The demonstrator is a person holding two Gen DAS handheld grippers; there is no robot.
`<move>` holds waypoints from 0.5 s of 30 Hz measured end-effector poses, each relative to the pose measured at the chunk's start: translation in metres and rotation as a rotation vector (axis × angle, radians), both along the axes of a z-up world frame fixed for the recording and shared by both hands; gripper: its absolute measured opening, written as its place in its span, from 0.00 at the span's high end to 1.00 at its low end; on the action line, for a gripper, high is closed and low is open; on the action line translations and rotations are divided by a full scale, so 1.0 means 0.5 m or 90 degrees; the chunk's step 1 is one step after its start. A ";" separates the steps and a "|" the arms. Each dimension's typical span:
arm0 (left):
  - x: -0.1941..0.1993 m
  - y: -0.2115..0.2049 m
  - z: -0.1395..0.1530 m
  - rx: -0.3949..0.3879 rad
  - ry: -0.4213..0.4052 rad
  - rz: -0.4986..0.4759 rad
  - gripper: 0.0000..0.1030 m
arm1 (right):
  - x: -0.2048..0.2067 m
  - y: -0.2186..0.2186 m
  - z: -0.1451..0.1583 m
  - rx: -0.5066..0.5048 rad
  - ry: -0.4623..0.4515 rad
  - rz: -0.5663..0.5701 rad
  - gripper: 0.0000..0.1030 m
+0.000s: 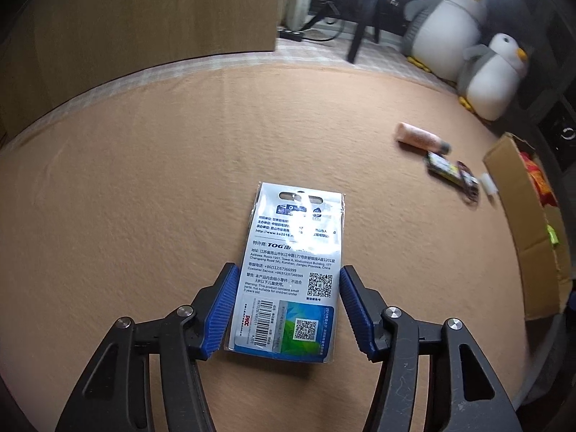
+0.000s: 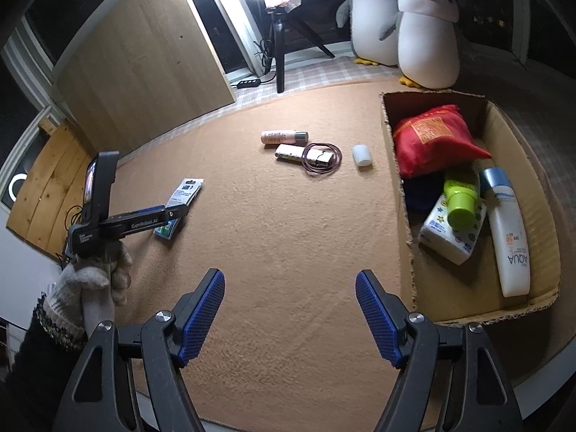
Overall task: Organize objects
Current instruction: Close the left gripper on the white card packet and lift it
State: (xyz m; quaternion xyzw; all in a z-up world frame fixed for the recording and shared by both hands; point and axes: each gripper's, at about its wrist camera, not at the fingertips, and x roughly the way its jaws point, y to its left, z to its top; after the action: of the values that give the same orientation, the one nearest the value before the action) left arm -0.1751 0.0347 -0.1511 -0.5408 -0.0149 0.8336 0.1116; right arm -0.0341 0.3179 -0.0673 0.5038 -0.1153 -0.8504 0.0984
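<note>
1. Packet [image 1: 288, 270] lies flat on the tan carpet [image 1: 144, 198], between the open left tongs [image 1: 286, 309], not yet pinched.
2. Risk: it is thin and glossy, so closing blue pads [image 1: 221, 309] may buckle it or slide off.
3. Right tongs [image 2: 289, 315] hang open and empty beside the box [image 2: 406, 223]; a tilted carry could drop the packet short.

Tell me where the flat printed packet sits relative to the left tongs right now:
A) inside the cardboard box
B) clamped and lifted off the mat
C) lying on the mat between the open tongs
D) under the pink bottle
C: the packet lies flat on the mat, with the left tongs open on either side of it.
</note>
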 end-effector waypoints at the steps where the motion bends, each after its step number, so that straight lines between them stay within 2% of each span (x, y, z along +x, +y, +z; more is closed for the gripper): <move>1: 0.006 0.008 0.003 0.001 0.002 -0.004 0.41 | 0.004 0.003 0.000 -0.001 0.000 -0.002 0.30; 7: 0.038 0.075 0.042 0.028 0.020 -0.042 0.41 | 0.027 0.050 0.001 0.000 0.000 -0.032 0.30; 15: 0.072 0.238 0.131 0.066 0.062 -0.152 0.41 | 0.066 0.141 0.000 0.008 -0.006 -0.094 0.30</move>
State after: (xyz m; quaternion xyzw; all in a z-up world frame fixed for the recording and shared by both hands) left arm -0.1391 0.1536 -0.0854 -0.4913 0.0120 0.8376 0.2385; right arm -0.0012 0.3885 -0.0672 0.4986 -0.1476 -0.8536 0.0314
